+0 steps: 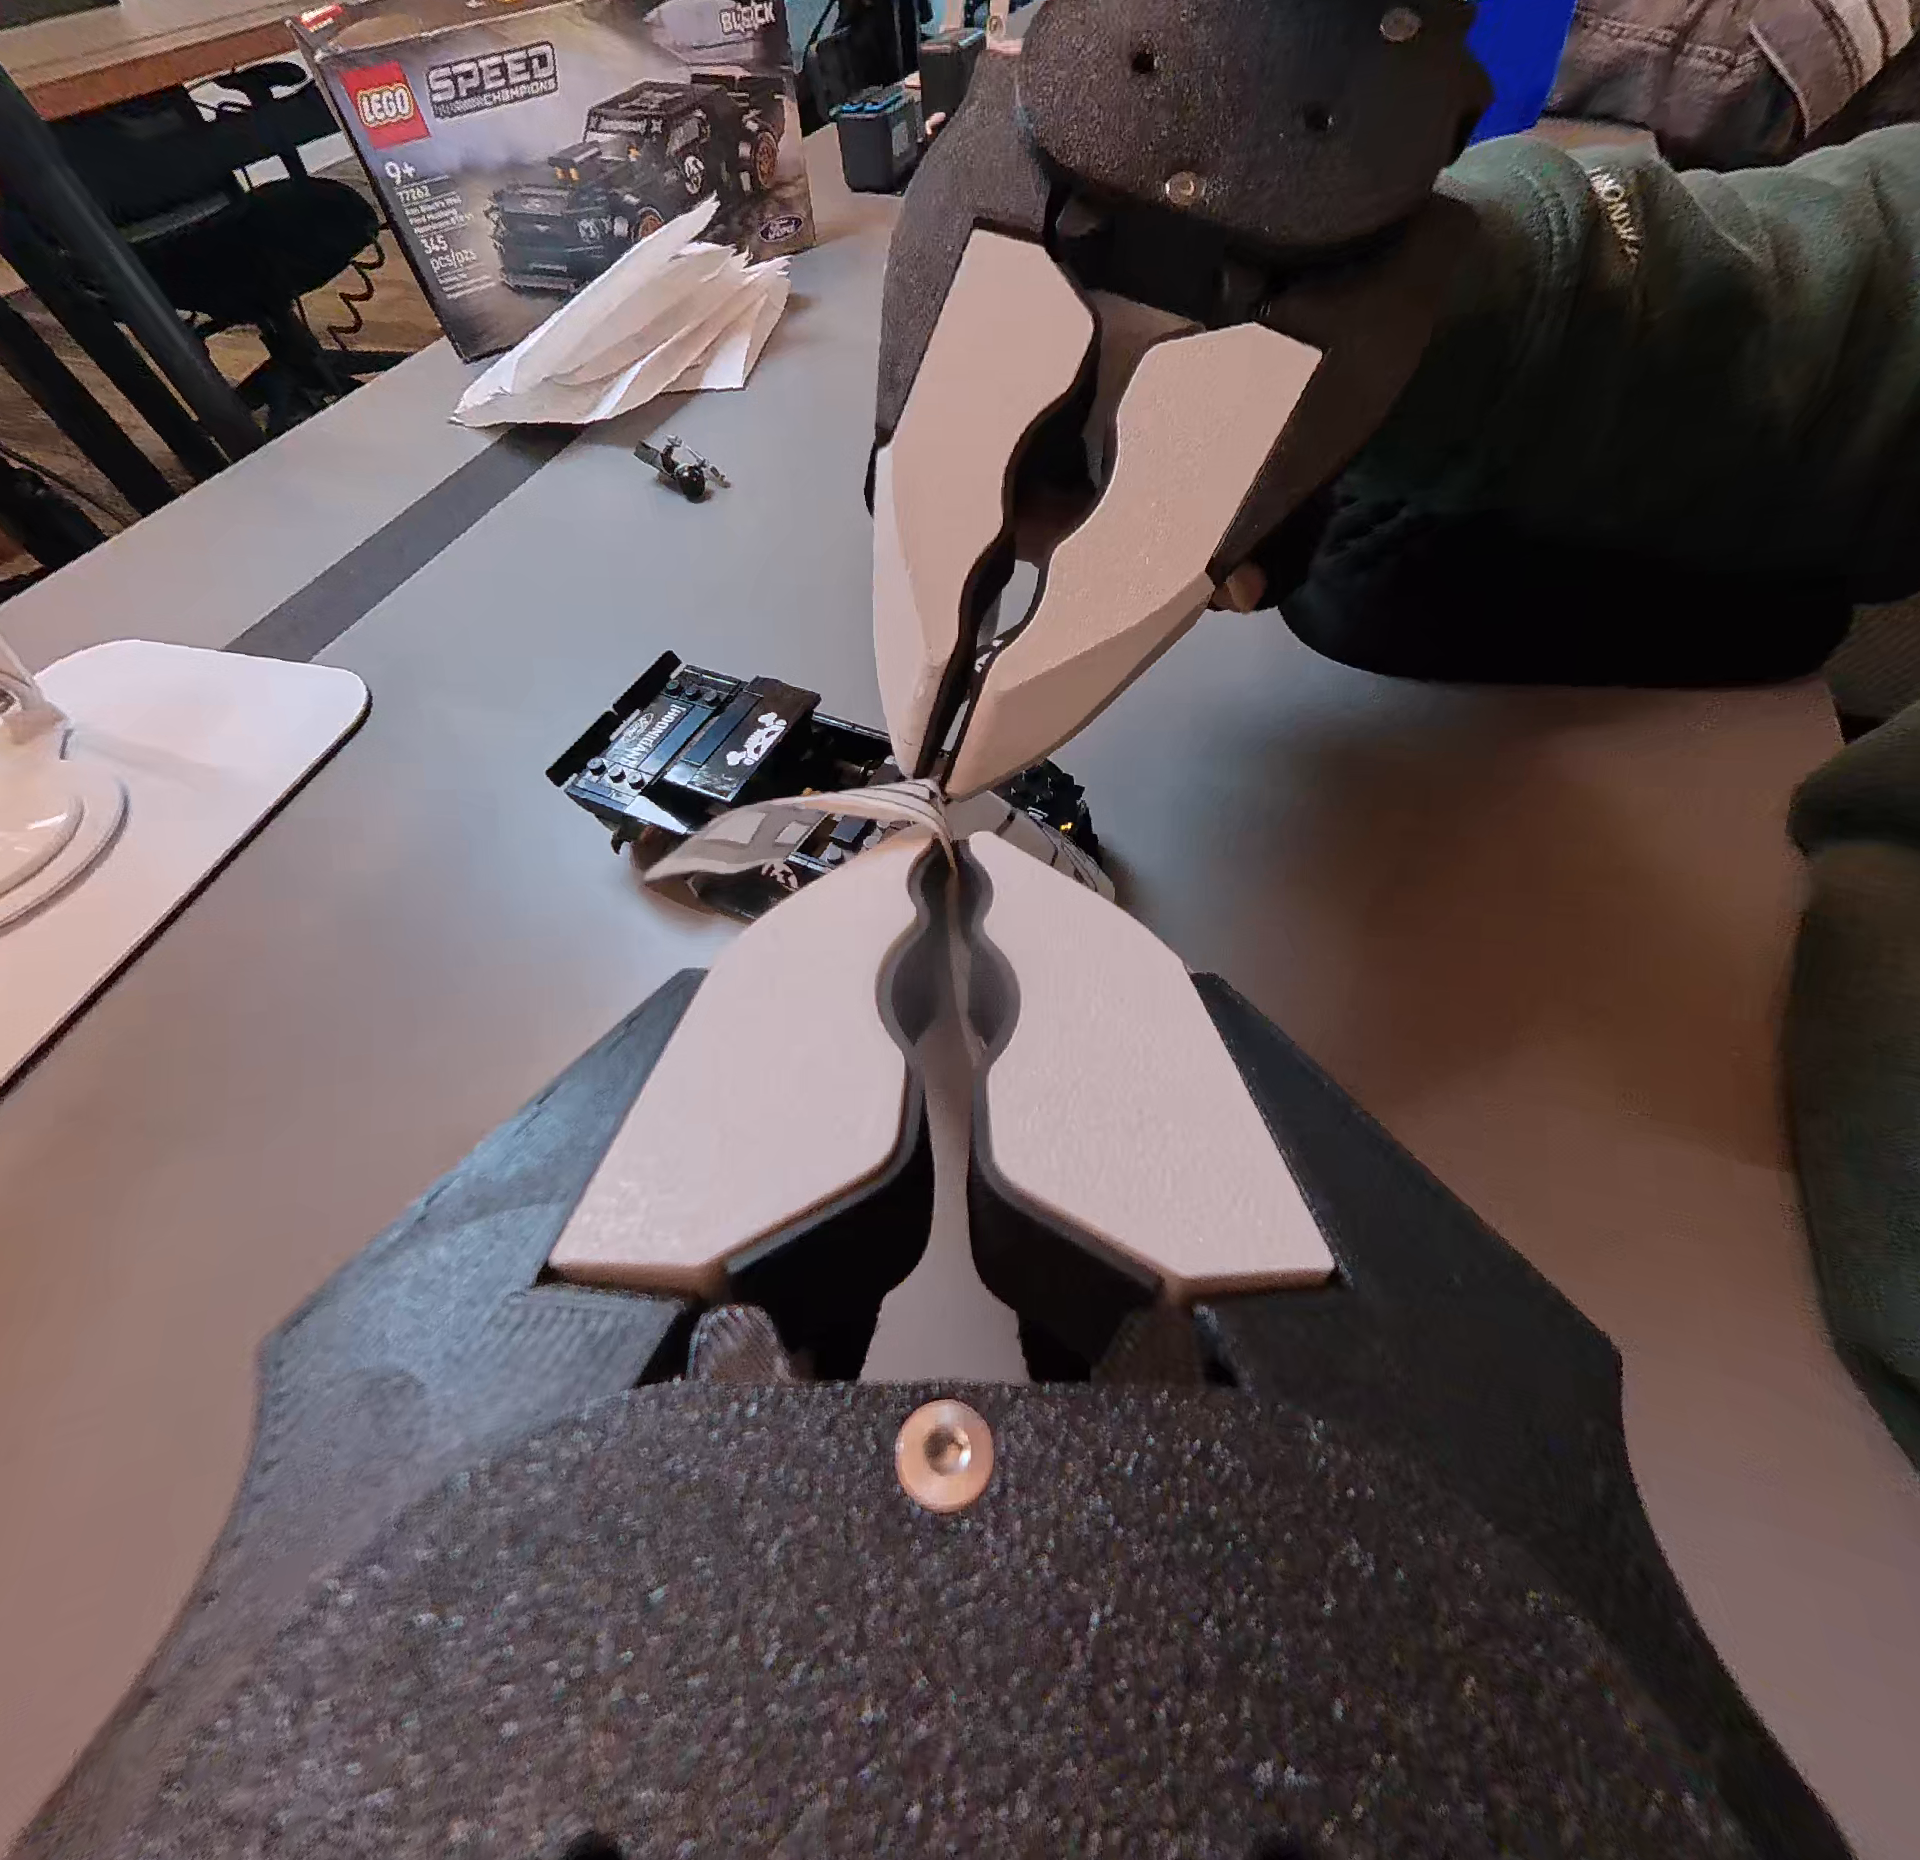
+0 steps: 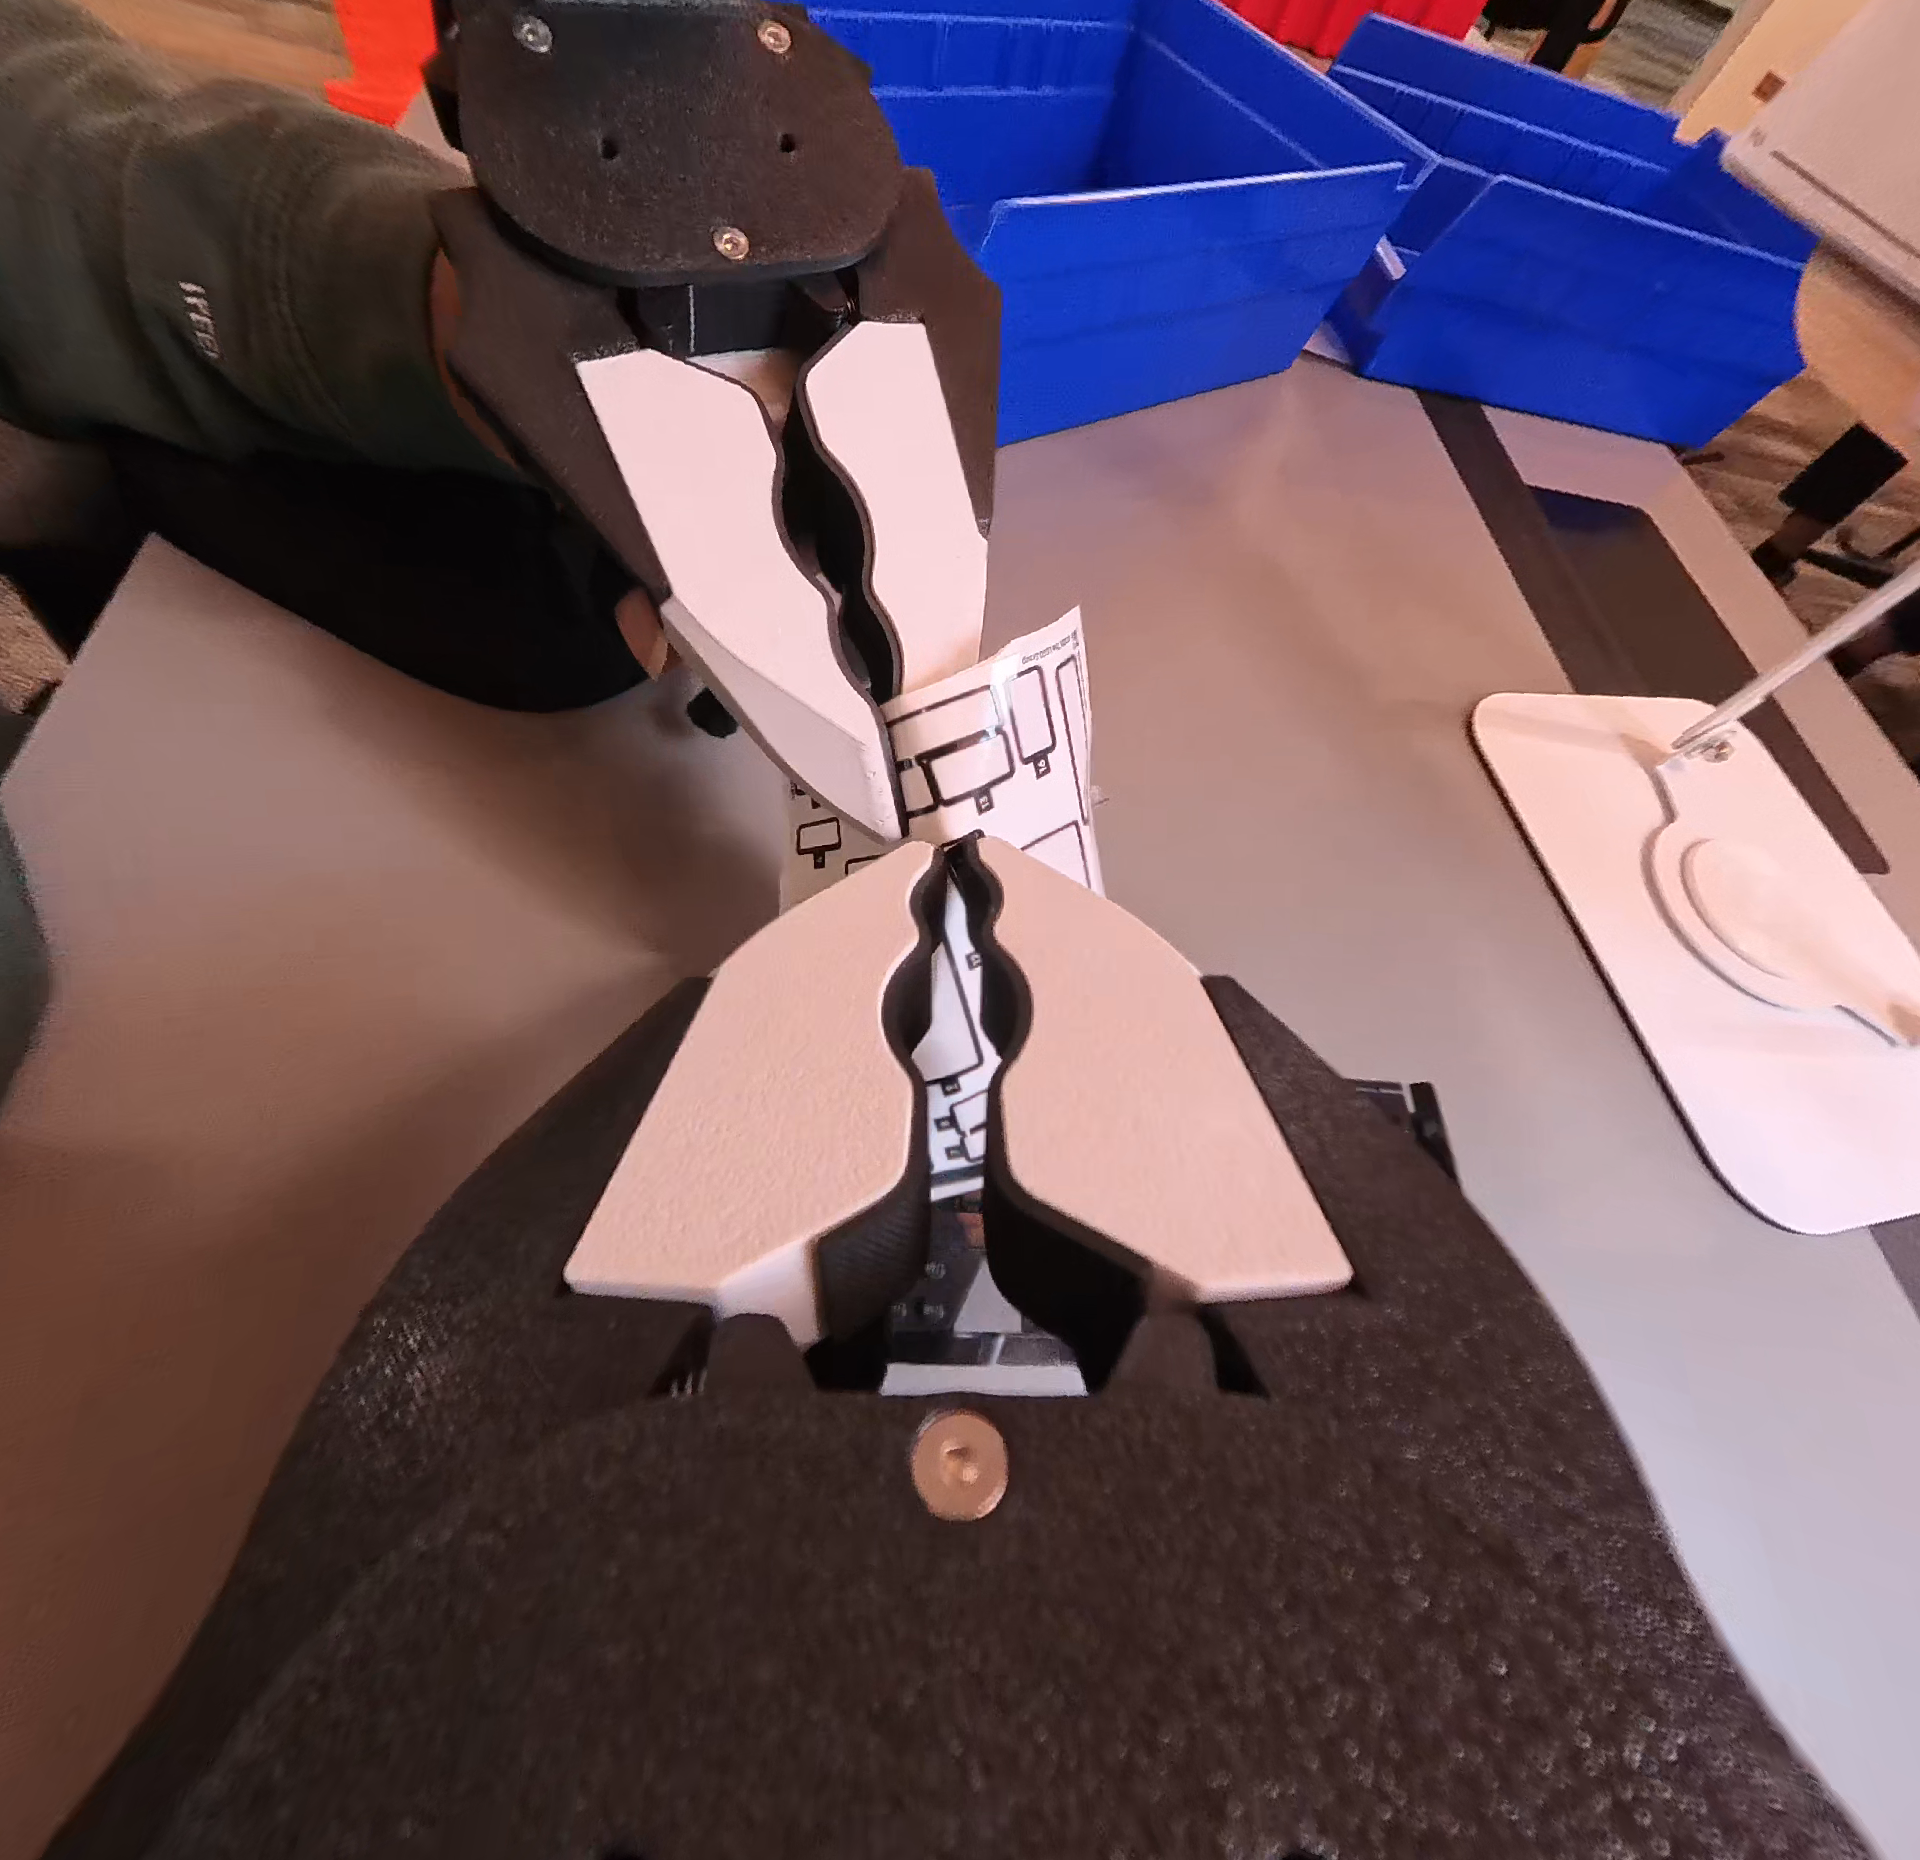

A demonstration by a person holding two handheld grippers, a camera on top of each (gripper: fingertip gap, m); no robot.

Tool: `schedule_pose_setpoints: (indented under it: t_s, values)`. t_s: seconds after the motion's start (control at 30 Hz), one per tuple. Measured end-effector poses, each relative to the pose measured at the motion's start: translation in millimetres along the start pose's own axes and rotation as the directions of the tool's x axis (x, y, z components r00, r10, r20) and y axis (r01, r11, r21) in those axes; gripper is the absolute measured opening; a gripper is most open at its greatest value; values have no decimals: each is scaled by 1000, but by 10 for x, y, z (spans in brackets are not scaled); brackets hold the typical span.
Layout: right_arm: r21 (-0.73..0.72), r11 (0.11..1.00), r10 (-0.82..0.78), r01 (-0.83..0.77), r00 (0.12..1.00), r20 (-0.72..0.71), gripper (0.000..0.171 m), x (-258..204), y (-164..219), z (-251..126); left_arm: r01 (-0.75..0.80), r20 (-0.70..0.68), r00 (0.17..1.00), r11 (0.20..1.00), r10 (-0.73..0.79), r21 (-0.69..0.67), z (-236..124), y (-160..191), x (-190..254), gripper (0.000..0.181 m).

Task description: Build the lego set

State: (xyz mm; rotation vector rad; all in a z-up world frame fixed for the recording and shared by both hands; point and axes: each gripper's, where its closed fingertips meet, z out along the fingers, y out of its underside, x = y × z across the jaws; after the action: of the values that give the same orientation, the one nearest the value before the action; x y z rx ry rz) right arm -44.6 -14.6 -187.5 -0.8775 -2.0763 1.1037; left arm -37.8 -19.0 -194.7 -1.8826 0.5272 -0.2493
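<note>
A curled white sticker sheet [image 1: 764, 823] with black outlines hangs just above a partly built black Lego car [image 1: 707, 740] on the grey table [image 1: 468, 979]. My left gripper [image 1: 951, 854] is shut on one edge of the sheet. My right gripper [image 1: 935, 776] comes from the far side, tips nearly meeting the left's, and is shut on the same sheet. In the right wrist view the sheet [image 2: 997, 750] runs between the right gripper's [image 2: 956, 854] fingers, and the left gripper [image 2: 896, 818] pinches it from above. The car is mostly hidden there.
The Lego box [image 1: 582, 137] stands at the back left with empty white paper bags [image 1: 644, 335] and a small loose dark piece [image 1: 681, 465] in front. A white stand base [image 1: 208, 709] lies at the left. Blue bins [image 2: 1143, 210] stand beyond the table. A person's green sleeves [image 1: 1610, 376] reach in. Both grippers' tips are close together, under 4 cm apart. The white stand base [image 1: 208, 709] is about 35 cm from both grippers' fingertips.
</note>
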Motion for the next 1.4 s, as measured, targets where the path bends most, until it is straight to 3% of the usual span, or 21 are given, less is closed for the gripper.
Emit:
schedule_pose_setpoints:
  t_s: [0.87,1.4]
  values:
    - [41,977,200,-210,964,178,1,-60,37,-52,-22,-16,1000,1000,22,-20,31,25,45,1]
    - [62,971,216,-229,961,171,0,-10,41,-61,40,-39,998,999,-41,-10,19,37,17,1]
